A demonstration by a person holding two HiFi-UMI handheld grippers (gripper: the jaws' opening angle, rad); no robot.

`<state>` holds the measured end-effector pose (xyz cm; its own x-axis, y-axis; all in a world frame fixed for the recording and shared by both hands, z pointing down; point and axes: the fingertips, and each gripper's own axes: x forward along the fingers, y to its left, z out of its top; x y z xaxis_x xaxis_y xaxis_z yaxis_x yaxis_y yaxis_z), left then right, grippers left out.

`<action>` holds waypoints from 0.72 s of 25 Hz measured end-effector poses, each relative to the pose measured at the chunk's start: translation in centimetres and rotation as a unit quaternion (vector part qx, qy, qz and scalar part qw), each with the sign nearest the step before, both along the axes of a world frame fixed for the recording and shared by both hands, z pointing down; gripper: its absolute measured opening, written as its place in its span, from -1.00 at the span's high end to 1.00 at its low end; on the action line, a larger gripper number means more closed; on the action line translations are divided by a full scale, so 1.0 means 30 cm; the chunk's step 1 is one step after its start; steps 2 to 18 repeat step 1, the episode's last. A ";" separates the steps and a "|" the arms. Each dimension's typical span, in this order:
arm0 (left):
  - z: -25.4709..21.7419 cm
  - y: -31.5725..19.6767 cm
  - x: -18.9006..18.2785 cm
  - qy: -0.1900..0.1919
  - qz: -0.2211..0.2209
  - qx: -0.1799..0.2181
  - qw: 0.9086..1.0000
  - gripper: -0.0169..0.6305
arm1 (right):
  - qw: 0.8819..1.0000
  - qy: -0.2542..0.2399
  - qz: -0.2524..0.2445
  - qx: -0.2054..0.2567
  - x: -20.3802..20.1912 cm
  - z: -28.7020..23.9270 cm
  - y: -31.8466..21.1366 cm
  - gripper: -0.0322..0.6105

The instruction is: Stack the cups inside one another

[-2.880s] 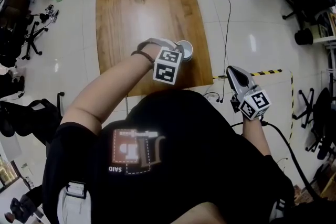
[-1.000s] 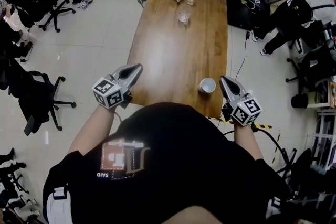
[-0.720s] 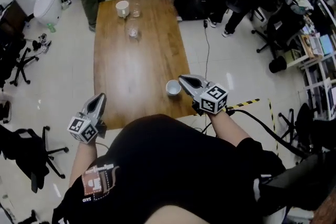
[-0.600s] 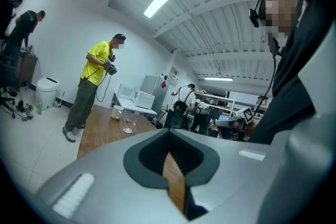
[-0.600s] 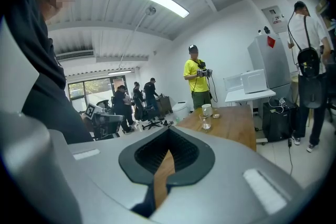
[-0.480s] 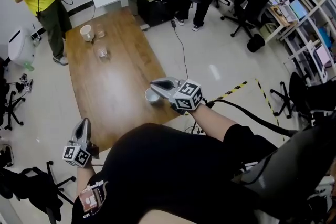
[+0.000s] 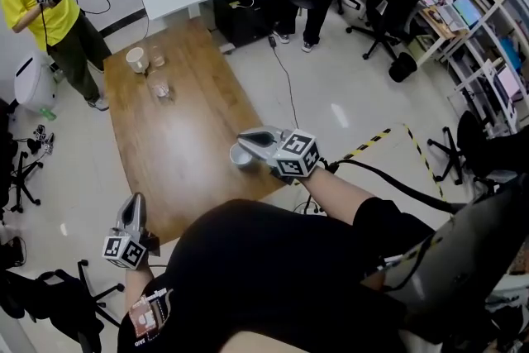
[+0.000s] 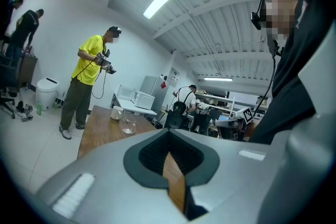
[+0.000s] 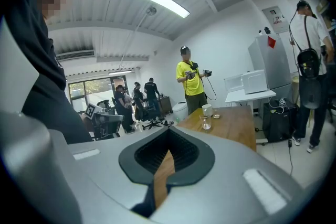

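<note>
Right hand-held gripper (image 7: pixel 245 138), jaws closed and empty, near the white cup (image 7: pixel 240 158) mid-frame; open wide first, then pinch its rim

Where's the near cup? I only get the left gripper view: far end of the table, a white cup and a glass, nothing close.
Observer: Head view shows a white cup by the near right corner of the table, just under the tip of the right hand-held gripper.
Operator: Is it gripping that cup?
Observer: No. The right gripper view shows its jaws together, with nothing between them.
Operator: Where's my left one relative to the table?
Observer: The left hand-held gripper is just off the table's left edge, near the person, over the floor.
</note>
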<state>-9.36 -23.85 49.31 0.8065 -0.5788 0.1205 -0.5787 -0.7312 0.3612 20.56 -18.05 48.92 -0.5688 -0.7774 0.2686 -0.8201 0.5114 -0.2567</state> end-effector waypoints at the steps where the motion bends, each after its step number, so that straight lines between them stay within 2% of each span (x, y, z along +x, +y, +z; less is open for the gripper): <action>1: 0.002 -0.002 0.003 0.000 0.001 0.000 1.000 0.94 | 1.000 0.000 0.000 0.000 0.002 0.001 -0.003 0.86; 18: 0.002 -0.002 0.003 0.000 0.001 0.000 1.000 0.94 | 1.000 0.000 0.000 0.000 0.002 0.001 -0.003 0.86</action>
